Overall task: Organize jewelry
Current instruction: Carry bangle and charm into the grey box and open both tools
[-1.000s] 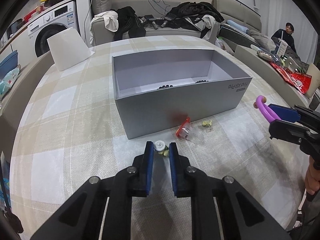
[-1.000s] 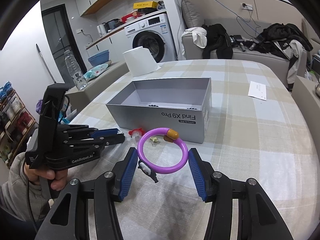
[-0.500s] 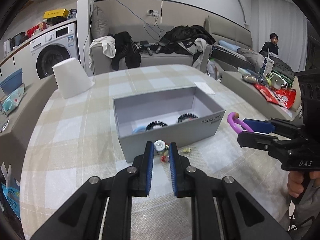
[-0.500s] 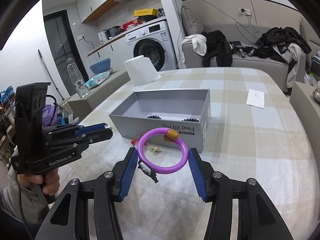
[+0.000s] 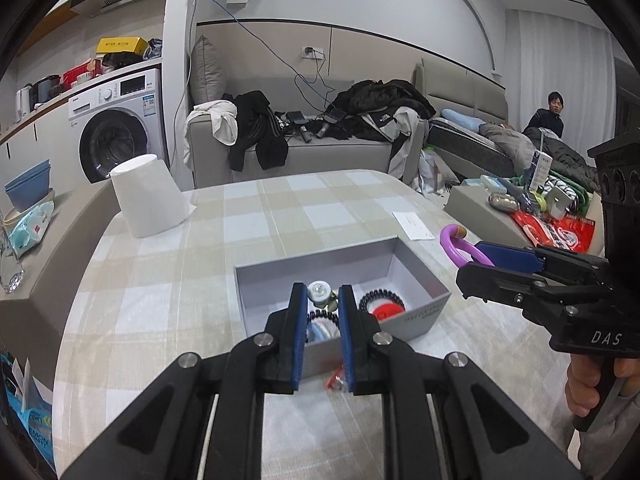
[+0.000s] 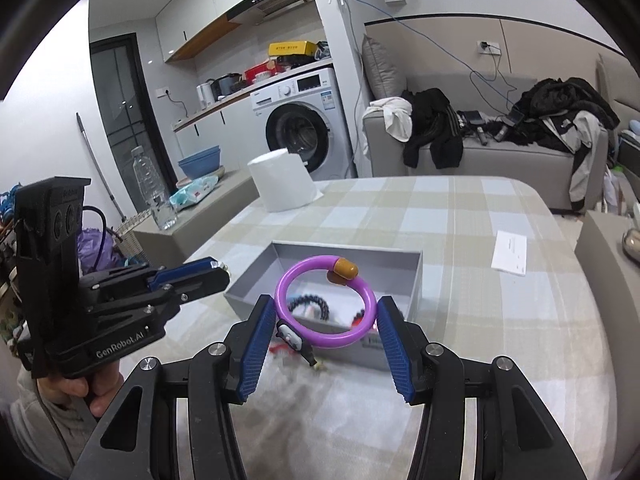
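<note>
Both grippers are higher than a moment ago, and my left gripper (image 5: pixel 323 300) has gone from low in front of the box (image 5: pixel 424 276) to over it, so now I look down inside. Its fingers pinch a small white and green charm (image 5: pixel 320 294). I can only see the charm's top; the rest hides between the blue pads.

My right gripper (image 6: pixel 326 312) holds the purple ring (image 6: pixel 327 302) between its fingers. The fingers are wide apart, but they press on both sides of the ring. The ring has a brown bead (image 6: pixel 345 268) on top and a little tag hanging low on the left. The tag is too small to read.

In the box lie black bead bracelets (image 5: pixel 380 298) and something red (image 5: pixel 386 312). My left fingers cover part of them. A light blue thing under them is hard to make out.

On the table (image 5: pixel 280 208) in front of the box sits a small red piece (image 5: pixel 336 381). From the right camera that spot is blurry.
</note>
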`<act>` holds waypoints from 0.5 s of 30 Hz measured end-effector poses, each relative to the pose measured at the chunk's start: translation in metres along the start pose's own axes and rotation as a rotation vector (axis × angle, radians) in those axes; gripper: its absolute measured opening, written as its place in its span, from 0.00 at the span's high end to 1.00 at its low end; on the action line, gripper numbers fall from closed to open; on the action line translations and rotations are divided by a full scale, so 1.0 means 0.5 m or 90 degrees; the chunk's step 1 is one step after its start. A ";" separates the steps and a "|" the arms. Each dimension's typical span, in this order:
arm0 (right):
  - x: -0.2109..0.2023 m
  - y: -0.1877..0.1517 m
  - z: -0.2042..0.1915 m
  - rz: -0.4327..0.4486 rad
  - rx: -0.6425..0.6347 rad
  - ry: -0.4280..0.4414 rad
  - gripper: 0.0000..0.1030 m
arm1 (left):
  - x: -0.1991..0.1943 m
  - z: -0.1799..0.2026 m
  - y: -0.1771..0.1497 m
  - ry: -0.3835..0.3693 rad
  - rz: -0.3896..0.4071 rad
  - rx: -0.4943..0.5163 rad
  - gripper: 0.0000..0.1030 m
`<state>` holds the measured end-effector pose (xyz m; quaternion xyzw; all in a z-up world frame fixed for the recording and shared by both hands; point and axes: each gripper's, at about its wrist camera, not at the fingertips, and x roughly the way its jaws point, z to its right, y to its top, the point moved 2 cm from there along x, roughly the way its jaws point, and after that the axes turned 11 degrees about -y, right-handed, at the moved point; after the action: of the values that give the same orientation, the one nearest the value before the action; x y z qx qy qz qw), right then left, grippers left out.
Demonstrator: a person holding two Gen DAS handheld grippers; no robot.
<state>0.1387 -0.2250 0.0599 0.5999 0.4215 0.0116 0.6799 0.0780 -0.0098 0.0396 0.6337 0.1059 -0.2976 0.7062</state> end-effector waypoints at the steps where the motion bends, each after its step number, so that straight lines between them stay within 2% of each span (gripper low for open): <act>1: 0.001 0.006 0.001 0.003 0.000 -0.003 0.50 | 0.002 -0.003 0.006 0.000 0.003 -0.002 0.90; 8: 0.022 0.042 0.030 0.024 0.029 -0.012 0.50 | 0.019 -0.026 0.011 0.014 0.013 -0.010 0.90; 15: 0.049 0.025 0.060 -0.006 0.048 -0.012 0.50 | 0.034 -0.037 -0.009 0.019 -0.007 -0.021 0.90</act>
<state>0.1782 -0.2328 0.0540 0.6232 0.4179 -0.0134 0.6609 0.0934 0.0030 0.0237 0.6258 0.1246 -0.2906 0.7130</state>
